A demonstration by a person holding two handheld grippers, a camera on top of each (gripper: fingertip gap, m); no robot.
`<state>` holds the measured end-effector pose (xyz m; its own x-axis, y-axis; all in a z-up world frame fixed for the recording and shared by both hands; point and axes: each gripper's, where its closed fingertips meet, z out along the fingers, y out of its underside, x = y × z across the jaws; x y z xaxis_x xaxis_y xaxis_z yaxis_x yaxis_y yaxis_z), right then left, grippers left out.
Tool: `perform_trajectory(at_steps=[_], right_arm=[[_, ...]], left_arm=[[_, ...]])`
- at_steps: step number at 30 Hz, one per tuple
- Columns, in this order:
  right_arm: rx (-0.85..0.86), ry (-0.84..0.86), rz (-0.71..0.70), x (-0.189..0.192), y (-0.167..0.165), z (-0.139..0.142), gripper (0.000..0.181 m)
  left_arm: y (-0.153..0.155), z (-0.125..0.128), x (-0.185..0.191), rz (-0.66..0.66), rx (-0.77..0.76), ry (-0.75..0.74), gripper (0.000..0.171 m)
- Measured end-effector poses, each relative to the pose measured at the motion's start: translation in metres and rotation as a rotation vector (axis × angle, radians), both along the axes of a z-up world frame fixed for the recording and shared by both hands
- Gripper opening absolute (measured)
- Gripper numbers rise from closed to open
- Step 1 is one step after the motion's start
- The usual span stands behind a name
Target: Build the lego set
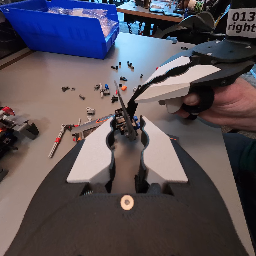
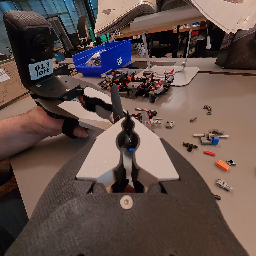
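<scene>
Left gripper (image 1: pixel 126 121), matte black printed shell w/ smooth white wedge-shaped finger covers and wavy black inner edges: fingers apart, flanking a small dark-grey/black lego sub-assembly (image 1: pixel 124 124) w/ blue pins. Cannot tell whether pads actually touch it. Sub-assembly held above smooth grey desk (image 1: pixel 41 77), near its front edge, w/ a long thin dark-grey curved blade-like panel (image 1: pixel 121 102) rising steeply from it.

Right gripper (image 2: pixel 127 120), same build, coarse-textured black shell: fingers pressed nearly together, clamped on a thin black flat piece (image 1: pixel 131 109) at the tips, touching sub-assembly from the right. Comes in from right side, tilted down-left; bare hand (image 1: pixel 216 105) wrapped round grip, finger through black fabric loop. Left hand (image 2: pixel 45 124) reaches in from left edge, forearm level, same loop hold.

Loose small pcs scattered mid-desk: glossy orange rounded brick (image 2: pixel 222 165), red ribbed pin (image 2: pixel 209 153), black cross connector (image 2: pixel 190 146), light-grey cross axle w/ grey-and-blue blocks (image 2: pixel 209 138). Partly built dark-grey car chassis (image 2: pixel 135 84) w/ red, orange, yellow bits toward far side. Glossy blue plastic bin (image 1: pixel 62 29) w/ clear crinkled bags at far-left corner. White metal stand (image 2: pixel 173 74) behind chassis, thick open booklet (image 2: pixel 124 15) on top.
</scene>
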<state>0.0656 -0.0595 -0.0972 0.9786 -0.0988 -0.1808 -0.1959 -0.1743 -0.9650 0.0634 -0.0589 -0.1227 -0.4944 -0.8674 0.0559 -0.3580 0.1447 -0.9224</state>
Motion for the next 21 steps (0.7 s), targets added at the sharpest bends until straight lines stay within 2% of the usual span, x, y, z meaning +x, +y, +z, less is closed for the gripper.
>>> perform_trajectory(at_steps=[9,17,21], right_arm=[[0.007,-0.025,-0.001,-0.0020,-0.0005,0.0015,0.000],[0.014,-0.019,0.000,-0.0016,-0.0010,0.0023,0.000],[0.018,-0.015,0.001,-0.0013,-0.0013,0.0027,0.000]], left_arm=[[-0.0007,-0.0014,-0.0016,-0.008,0.014,0.013,0.028],[0.0041,0.0036,-0.0019,-0.017,0.029,0.004,0.046],[0.0020,0.0056,0.0003,-0.040,0.067,-0.017,0.039]])
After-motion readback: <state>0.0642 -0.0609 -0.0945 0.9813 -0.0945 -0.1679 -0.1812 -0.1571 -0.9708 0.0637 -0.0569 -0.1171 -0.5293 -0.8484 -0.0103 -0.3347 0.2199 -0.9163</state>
